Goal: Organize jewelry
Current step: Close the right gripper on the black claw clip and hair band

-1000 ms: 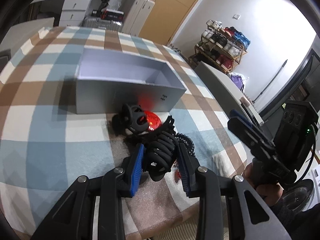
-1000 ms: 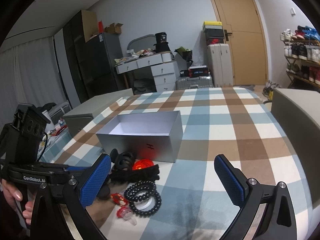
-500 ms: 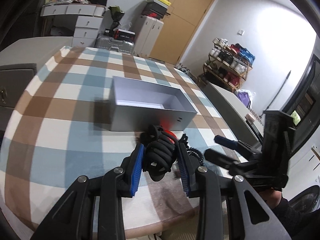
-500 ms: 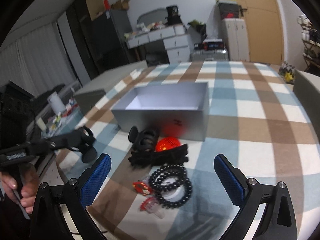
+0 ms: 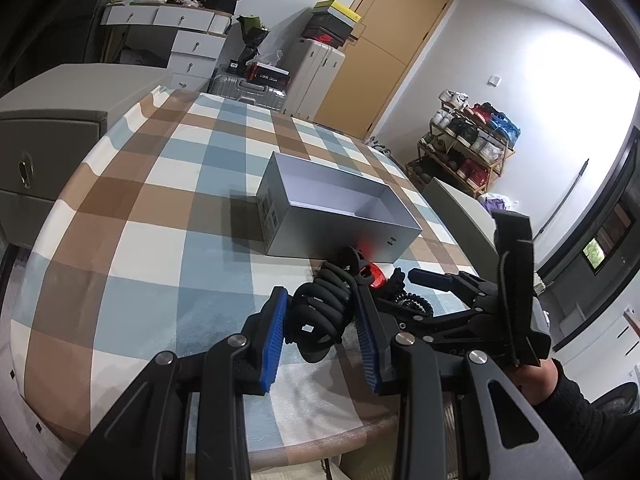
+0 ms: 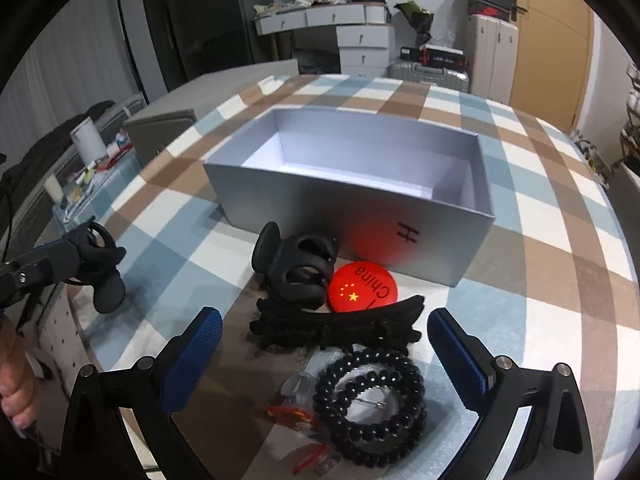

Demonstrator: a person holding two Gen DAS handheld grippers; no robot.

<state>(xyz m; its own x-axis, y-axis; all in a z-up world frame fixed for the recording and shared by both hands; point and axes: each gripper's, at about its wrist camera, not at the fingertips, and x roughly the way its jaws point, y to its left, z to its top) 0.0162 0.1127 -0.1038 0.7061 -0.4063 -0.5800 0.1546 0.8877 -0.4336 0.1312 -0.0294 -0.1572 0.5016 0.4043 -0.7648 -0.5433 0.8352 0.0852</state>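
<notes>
My left gripper [image 5: 320,320] is shut on a black hair claw clip [image 5: 324,308] and holds it above the checked tablecloth, short of the open silver box [image 5: 340,216]; it also shows at the left of the right wrist view [image 6: 100,264]. My right gripper [image 6: 324,352] is open and empty, low over a pile in front of the box [image 6: 352,192]: a second black claw clip [image 6: 300,268], a red round badge [image 6: 362,288], a long black clip [image 6: 340,328], a black beaded bracelet [image 6: 372,396] and small red pieces [image 6: 296,416].
The round table's near edge [image 5: 320,436] is close below the grippers. A grey cabinet [image 5: 52,128] stands at the left. A side table with small items [image 6: 88,168] is at the left in the right wrist view.
My left gripper has lifted the black claw clip off the pile and drawn back to the left. My right gripper has moved down and closer to the pile, still open.
</notes>
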